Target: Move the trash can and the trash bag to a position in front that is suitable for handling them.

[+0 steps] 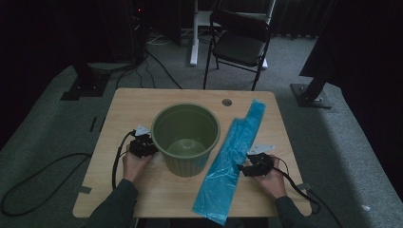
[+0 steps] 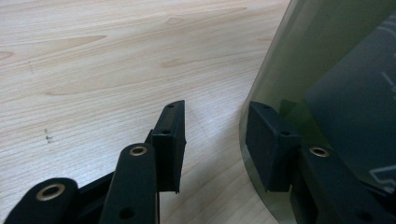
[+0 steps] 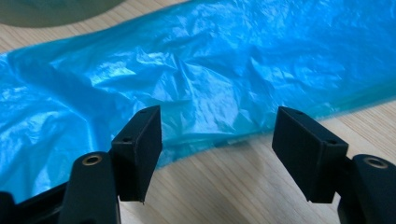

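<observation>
Left gripper [image 2: 212, 144] astride bin [image 2: 299, 70] wall, a straddle the high view hides.

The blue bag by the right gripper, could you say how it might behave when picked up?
The bag is thin, crinkled film lying flat, so probably floppy and very light. Its glossy sheen suggests it may slip between the open right gripper jaws. It would likely drape rather than hold shape.
</observation>
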### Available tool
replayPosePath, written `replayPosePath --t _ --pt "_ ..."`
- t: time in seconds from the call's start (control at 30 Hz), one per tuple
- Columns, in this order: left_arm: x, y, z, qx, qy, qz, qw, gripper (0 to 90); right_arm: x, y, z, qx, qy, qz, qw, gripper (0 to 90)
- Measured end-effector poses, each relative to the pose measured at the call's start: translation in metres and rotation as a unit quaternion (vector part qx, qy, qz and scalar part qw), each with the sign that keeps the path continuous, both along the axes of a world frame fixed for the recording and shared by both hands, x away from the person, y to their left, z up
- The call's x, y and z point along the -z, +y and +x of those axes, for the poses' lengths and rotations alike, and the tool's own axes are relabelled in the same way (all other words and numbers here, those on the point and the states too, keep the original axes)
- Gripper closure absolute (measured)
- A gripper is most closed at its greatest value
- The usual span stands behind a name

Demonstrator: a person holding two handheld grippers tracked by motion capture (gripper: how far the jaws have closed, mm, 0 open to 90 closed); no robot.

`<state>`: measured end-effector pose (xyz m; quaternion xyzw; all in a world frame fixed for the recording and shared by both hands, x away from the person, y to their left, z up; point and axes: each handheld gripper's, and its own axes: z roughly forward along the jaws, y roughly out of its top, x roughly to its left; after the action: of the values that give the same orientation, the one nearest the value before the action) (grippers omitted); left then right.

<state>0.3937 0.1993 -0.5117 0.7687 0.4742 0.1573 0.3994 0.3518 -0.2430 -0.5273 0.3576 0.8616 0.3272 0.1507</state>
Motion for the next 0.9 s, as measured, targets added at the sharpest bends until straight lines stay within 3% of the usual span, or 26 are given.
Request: replayPosePath --t 0.2,0.4,0.5,0.63,0.67,0.73,0.9 --pt "-0.001 -0.005 -0.005 0.015 0.001 0.0 0.9999 58.7 0.003 0.014 -0.002 -0.022 0.002 -0.015 0.9996 32.7" --pt "-0.002 -0.009 -0.011 0.028 -0.001 0.005 0.9996 58.9 0.005 0.019 -0.004 -0.035 -0.002 -0.034 0.9988 44.2" --pt "-0.002 -0.01 -0.014 0.034 -0.004 0.008 0.9994 58.9 0.004 0.02 -0.003 -0.031 0.008 -0.031 0.999 59.0" --pt "-0.003 -0.009 -0.015 0.037 -0.005 0.008 0.9993 58.7 0.004 0.018 -0.002 -0.031 0.014 -0.025 0.9991 64.6" --pt "-0.004 -0.009 -0.016 0.037 -0.005 0.006 0.9993 58.6 0.004 0.016 -0.001 -0.031 0.021 -0.021 0.9991 74.2" --pt "-0.004 -0.009 -0.016 0.037 -0.006 0.008 0.9993 58.6 0.003 0.014 0.0 -0.031 0.023 -0.02 0.999 81.5" --pt "-0.004 -0.009 -0.017 0.039 -0.005 0.007 0.9992 58.5 0.002 0.01 0.002 -0.025 0.026 -0.027 0.999 90.0"
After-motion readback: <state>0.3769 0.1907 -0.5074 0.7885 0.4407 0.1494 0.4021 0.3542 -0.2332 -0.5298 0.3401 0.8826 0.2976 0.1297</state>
